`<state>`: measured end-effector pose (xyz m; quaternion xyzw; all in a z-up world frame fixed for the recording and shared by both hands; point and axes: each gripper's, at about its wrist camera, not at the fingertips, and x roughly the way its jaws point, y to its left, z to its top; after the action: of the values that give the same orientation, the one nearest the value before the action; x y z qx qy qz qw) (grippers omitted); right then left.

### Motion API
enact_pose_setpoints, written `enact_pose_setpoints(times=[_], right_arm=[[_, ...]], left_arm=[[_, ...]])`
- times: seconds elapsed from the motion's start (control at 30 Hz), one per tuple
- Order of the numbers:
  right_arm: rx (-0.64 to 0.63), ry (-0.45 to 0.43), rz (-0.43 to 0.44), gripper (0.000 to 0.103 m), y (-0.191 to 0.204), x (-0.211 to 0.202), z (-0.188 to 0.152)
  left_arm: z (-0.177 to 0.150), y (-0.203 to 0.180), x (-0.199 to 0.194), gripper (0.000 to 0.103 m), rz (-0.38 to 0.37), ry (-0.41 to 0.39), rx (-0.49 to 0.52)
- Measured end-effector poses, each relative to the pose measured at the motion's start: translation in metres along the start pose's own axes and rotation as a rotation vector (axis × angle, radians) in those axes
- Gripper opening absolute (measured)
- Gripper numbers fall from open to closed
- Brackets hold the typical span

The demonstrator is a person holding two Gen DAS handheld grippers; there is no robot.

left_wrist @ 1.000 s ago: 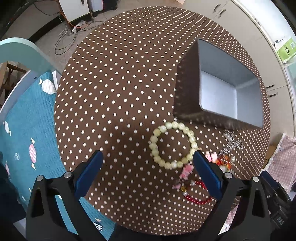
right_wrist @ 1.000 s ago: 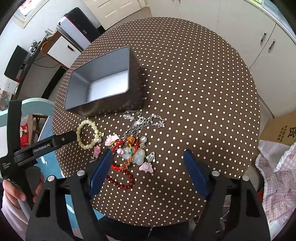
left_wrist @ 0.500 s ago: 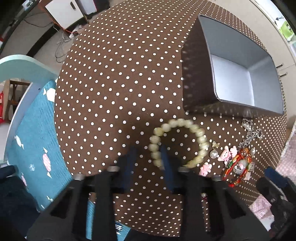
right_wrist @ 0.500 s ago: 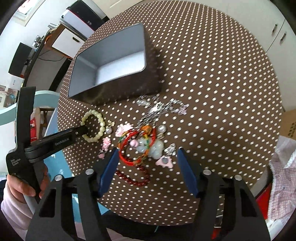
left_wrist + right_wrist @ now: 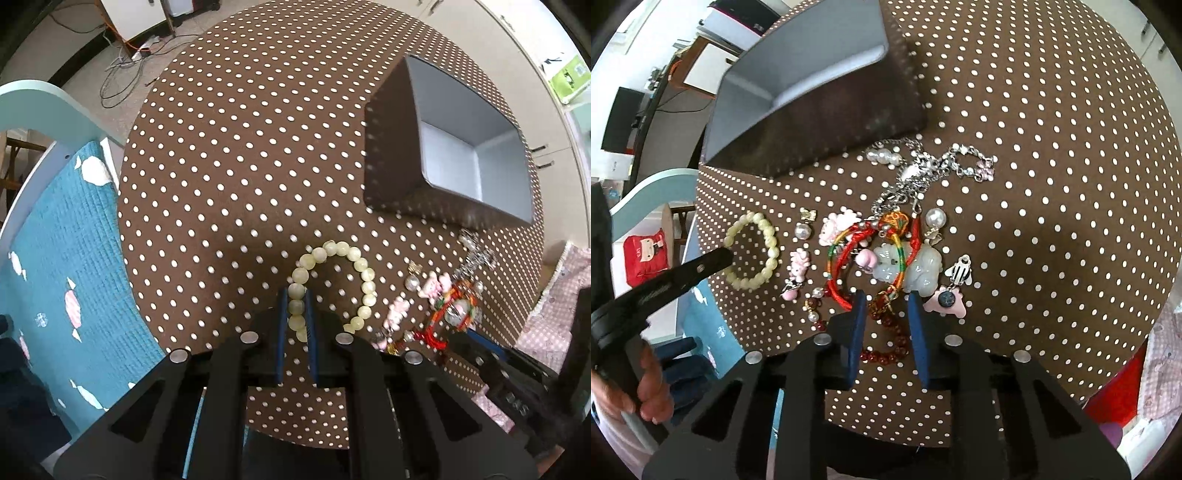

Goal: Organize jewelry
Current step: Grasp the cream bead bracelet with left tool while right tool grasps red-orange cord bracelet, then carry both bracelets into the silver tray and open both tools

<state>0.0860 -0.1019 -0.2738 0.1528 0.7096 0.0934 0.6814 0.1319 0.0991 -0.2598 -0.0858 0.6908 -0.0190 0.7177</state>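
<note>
Left tongs (image 5: 296,314) were clamped on the pale bead bracelet (image 5: 364,275) lying on the tabletop (image 5: 240,147); right tongs (image 5: 886,306) were closing around the dark red bead bracelet (image 5: 886,354), pads not yet touching

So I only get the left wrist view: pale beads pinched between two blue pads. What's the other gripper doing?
Observer: The right gripper has its jaws closing around a dark red bracelet, with the pads not yet pressing on it.
Operator: Anything lying past that tangle that I can't see?
Observer: Yes, a black-and-white striped charm sits on its far side.
Operator: And who's holding my gripper?
Observer: A hand grips the handle of the left gripper.
</note>
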Motion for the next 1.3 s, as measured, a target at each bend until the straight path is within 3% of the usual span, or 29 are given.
enact_pose_setpoints(times=[0.07,0.37,1.0,1.3], right_arm=[[0.011,-0.005,-0.001,0.012,0.0,0.003,0.0],[0.002,-0.053,0.021,0.004,0.017,-0.005,0.003],[0.091,-0.21,0.181,0.004,-0.005,-0.082,0.001],[0.085,-0.301,0.191,0.004,0.007,-0.113,0.003]], left_arm=[[-0.013,-0.001,-0.001,0.009,-0.012,-0.006,0.002],[-0.029,-0.01,-0.021,0.009,-0.038,-0.053,0.029],[-0.032,-0.004,-0.074,0.009,-0.097,-0.178,0.051],[-0.026,-0.01,-0.104,0.009,-0.14,-0.245,0.084]])
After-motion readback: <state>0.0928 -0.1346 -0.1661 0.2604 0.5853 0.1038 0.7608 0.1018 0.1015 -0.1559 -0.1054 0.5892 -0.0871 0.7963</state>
